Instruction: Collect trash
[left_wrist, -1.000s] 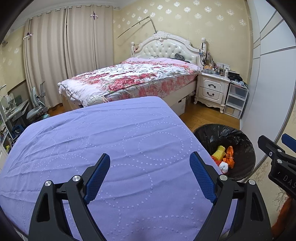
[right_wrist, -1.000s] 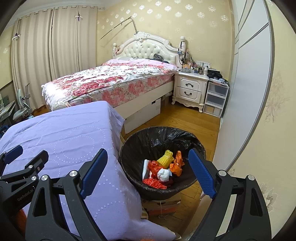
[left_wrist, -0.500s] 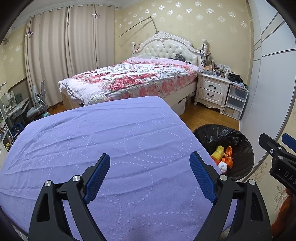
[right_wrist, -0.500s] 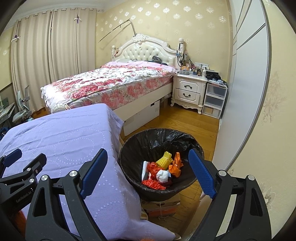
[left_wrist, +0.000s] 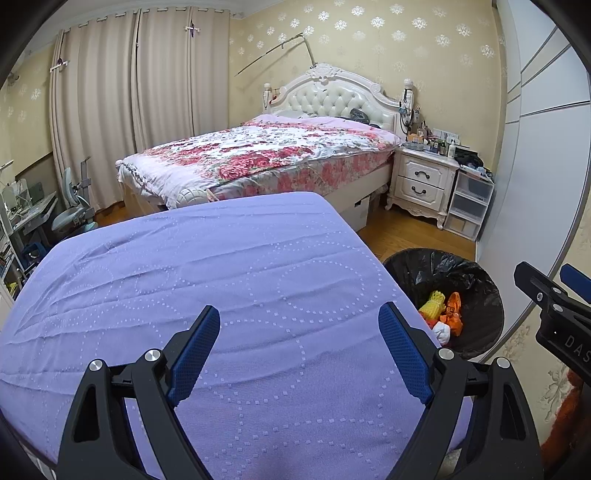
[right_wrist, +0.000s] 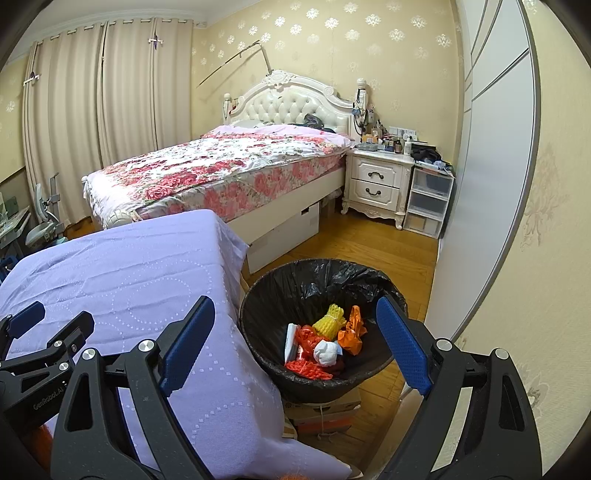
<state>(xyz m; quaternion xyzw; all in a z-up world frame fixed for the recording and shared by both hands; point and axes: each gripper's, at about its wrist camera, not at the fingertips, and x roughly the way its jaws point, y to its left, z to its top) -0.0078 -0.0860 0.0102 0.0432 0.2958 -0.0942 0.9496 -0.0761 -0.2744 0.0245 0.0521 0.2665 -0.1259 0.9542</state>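
A round trash bin (right_wrist: 384, 365) lined with a black bag (right_wrist: 332, 275) stands on the wooden floor just beside the table's corner. In its bottom lie a yellow foam net (right_wrist: 330, 321), orange wrappers (right_wrist: 351, 334), red scraps (right_wrist: 308, 367), a white wad (right_wrist: 325, 352) and a white packet (right_wrist: 291, 339).

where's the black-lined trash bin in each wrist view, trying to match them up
Left wrist: the trash bin sits at the right edge, beyond the purple cloth, partly hidden by it.
Right wrist: the trash bin sits low in the middle, fully open to view, trash inside.
Shared landmark: the white nightstand beside the bed.
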